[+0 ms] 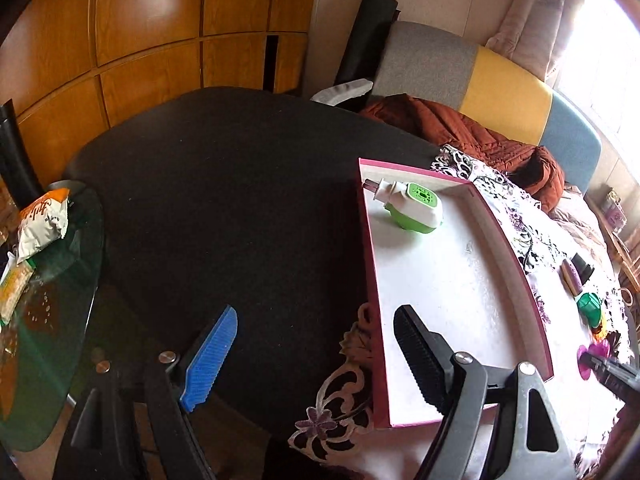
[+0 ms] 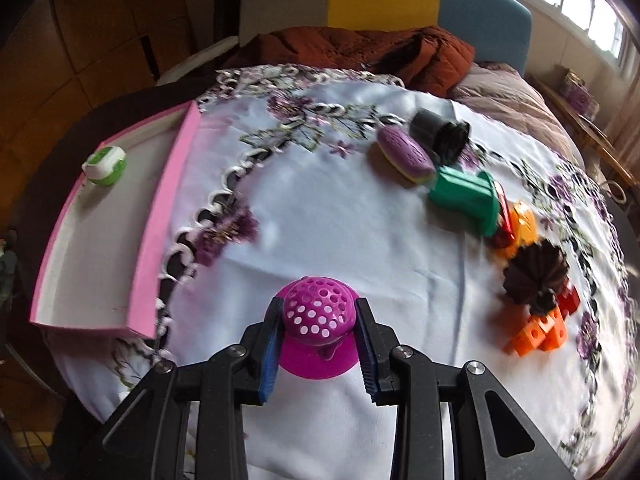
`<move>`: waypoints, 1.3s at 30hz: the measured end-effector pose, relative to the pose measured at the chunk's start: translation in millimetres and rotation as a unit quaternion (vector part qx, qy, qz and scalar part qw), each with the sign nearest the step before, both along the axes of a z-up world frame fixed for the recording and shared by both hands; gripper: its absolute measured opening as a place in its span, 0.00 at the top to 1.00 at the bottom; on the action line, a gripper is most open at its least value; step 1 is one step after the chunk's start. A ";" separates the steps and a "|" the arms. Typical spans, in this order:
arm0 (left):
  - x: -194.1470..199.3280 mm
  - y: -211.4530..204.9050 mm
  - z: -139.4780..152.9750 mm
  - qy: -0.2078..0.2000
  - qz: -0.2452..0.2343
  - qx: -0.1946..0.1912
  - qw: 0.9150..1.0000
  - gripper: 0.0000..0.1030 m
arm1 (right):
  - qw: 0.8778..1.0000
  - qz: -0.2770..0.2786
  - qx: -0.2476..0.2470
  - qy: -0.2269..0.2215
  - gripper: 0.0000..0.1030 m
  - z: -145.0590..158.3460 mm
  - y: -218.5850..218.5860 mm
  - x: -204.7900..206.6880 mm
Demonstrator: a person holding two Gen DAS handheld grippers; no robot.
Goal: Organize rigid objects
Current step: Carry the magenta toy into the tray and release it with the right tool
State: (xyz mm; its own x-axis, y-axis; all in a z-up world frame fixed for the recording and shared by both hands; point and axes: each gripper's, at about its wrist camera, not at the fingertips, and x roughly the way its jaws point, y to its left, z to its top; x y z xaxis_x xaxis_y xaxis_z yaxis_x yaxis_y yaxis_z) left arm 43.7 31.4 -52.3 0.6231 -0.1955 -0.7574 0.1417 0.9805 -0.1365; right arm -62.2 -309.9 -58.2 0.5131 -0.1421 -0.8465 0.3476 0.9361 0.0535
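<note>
My right gripper (image 2: 320, 332) is shut on a magenta perforated strainer (image 2: 316, 312), held a little above the white floral tablecloth (image 2: 320, 208). In the left wrist view that strainer (image 1: 592, 356) shows at the far right edge. A pink tray (image 2: 160, 216) with a white floor lies on the left of the cloth, holding a green-and-white plug-in device (image 2: 106, 166). My left gripper (image 1: 312, 364) stands open with nothing between its fingers, over the near left rim of the pink tray (image 1: 370, 280), and the plug-in device (image 1: 416, 206) lies at the tray's far end.
On the right of the cloth lie a purple case (image 2: 406, 156), a black cylinder (image 2: 440, 132), a green spool (image 2: 466, 198), a dark fluted mould (image 2: 536, 276) and orange and red blocks (image 2: 540, 328). A glass side table (image 1: 48, 300) with snack packets stands left.
</note>
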 end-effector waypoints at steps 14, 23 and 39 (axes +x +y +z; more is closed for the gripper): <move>-9.9 5.1 25.4 -0.034 -0.008 -0.002 0.999 0.20 | 0.983 0.178 0.033 -0.028 0.67 20.9 130.6 138.2; -4.4 26.2 26.4 -0.030 0.029 -0.027 0.999 0.20 | 0.983 0.183 0.008 0.025 0.67 -15.6 167.7 198.9; -0.8 64.6 21.9 -0.025 0.109 -0.011 0.994 0.20 | 0.981 0.196 0.005 0.008 0.51 -14.5 174.2 183.4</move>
